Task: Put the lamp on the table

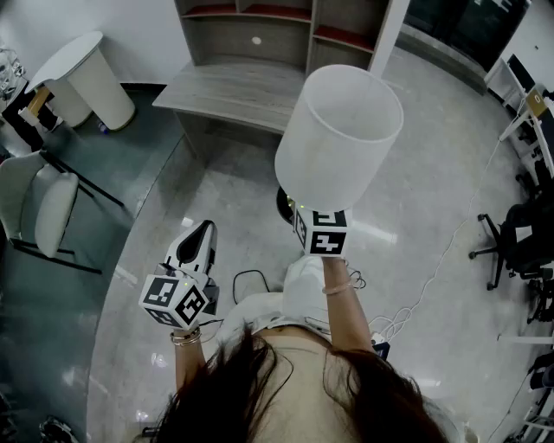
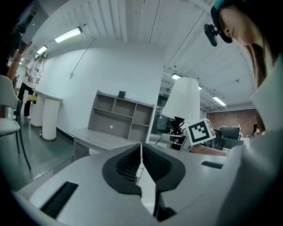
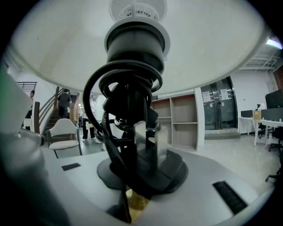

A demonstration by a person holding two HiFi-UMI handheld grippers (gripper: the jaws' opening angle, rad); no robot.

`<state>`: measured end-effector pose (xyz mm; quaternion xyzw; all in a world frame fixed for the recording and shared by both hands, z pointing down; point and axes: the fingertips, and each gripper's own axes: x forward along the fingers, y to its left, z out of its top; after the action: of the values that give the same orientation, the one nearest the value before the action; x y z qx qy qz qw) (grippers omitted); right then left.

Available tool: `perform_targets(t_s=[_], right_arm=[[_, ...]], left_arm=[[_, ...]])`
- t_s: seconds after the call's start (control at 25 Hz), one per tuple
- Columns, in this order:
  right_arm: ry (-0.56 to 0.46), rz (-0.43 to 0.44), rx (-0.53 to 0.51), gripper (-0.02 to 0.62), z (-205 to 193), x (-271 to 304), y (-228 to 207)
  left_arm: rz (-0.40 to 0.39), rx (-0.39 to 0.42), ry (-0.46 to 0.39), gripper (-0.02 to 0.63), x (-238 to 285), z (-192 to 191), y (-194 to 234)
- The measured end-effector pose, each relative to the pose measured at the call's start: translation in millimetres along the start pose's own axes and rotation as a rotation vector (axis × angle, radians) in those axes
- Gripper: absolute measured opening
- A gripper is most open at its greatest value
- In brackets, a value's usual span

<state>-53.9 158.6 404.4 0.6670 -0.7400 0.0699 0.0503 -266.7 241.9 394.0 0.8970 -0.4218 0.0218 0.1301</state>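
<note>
The lamp has a wide white shade and a black stem wrapped in a black cord. My right gripper is shut on that stem just under the socket and holds the lamp upright above the floor. In the head view the shade hides its jaws, and only its marker cube shows. The grey table stands ahead, beyond the lamp. My left gripper hangs to the lamp's left, jaws shut with nothing between them. The left gripper view shows the shade to the right and the table ahead.
A shelf unit stands behind the table. To the left are a white chair and a white round stand. Black office chairs stand at the right. White cables trail over the shiny floor near my feet.
</note>
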Motion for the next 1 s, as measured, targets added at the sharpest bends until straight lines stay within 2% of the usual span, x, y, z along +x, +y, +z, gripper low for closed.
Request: perform_targets(t_s=[0.52,1.0], right_arm=[[0.003,0.01,0.002,0.083,-3.2,9.3,-3.4],[0.004,0.016,0.009,0.083,-0.3,39.0,-21.8]], left_arm=[[-0.018,-0.011,0.022,0.02,14.8,-2.9,0.8],[-0.026,-0.018,0.005,0.019,58.0,9.0,3.6]])
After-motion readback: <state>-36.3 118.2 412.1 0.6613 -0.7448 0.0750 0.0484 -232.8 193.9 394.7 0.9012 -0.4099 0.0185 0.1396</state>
